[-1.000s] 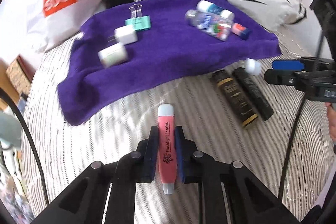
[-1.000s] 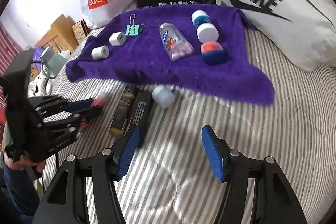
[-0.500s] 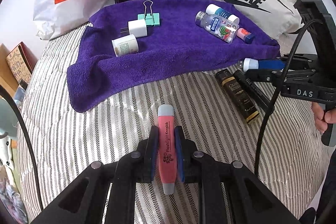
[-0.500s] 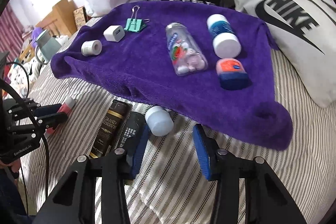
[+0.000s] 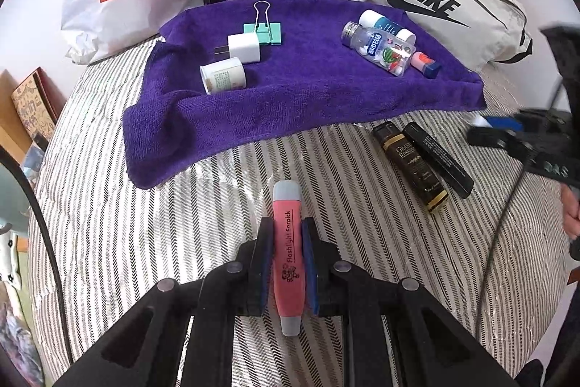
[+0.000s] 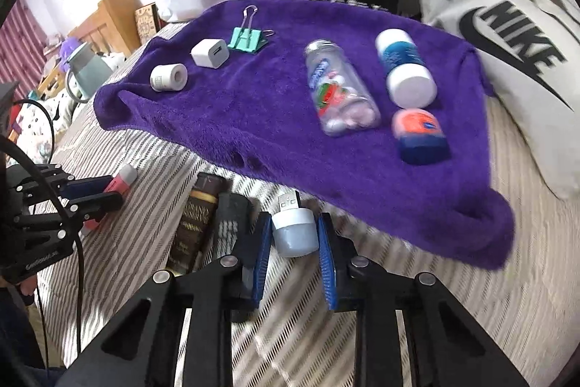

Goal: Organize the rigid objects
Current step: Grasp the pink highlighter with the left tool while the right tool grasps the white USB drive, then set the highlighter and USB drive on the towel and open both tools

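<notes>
Currently the left gripper (image 5: pixel 286 251) clamps the pink flashlight earpick (image 5: pixel 288 242) lengthwise above the striped bed (image 5: pixel 145 242), ready for carrying to the purple towel (image 5: pixel 308 97). The right gripper (image 6: pixel 294 238) brackets the small USB light (image 6: pixel 293 227) lying just beside the towel edge, jaws narrow around its body; firm contact cannot be confirmed.

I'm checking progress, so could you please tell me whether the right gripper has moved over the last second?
Yes. The right gripper moved forward toward the purple towel, closing around the small USB plug.

Two dark tubes (image 5: pixel 411 165) (image 5: pixel 438 159), one binder clip (image 5: pixel 262 31), three bottles (lying) (image 6: pixel 340 89) (image 6: pixel 406 69) (image 5: pixel 223 75), one charger (image 5: pixel 244 47).
</notes>
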`<state>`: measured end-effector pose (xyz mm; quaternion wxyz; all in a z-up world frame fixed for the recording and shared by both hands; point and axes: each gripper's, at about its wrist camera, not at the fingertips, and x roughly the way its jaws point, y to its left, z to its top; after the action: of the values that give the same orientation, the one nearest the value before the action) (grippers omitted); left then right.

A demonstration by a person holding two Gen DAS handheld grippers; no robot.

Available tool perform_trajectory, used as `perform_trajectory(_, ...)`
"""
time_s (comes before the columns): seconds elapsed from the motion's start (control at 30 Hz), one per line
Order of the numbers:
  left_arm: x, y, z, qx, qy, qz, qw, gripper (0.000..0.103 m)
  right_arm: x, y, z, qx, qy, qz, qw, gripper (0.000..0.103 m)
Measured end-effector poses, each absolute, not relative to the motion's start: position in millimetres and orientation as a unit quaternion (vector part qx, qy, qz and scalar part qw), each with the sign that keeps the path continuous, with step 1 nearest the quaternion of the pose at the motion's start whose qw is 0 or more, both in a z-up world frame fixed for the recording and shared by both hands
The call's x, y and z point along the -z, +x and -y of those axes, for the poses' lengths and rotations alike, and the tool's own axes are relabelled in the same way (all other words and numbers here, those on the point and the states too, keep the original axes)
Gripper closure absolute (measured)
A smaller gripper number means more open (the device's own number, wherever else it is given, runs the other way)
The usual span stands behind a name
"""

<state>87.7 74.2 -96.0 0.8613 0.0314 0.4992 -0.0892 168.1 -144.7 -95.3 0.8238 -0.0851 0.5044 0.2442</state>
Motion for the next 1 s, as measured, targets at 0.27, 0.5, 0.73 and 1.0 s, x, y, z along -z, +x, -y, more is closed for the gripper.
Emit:
perform_trajectory(0.27,98,87,-63,0.078,0.056,-0.488,0.867,0.087,93,138,181,-0.199,-0.108,-0.518,0.825,0.078)
perform_trajectory(0.5,96,86,-74,0.096,0.028,-0.494,0.864,0.088,99,132,177,-0.186,-0.129,-0.510,0.830,0.078)
perform_trajectory(0.73,84,82,-77,0.107,0.015,-0.490,0.865,0.088,94,129,184,-0.200,-0.100,-0.515,0.827,0.078)
perform_trajectory(1.0,65,89,-76,0.111,0.015,-0.479,0.871,0.088,86,128,184,-0.217,-0.085,-0.510,0.828,0.079)
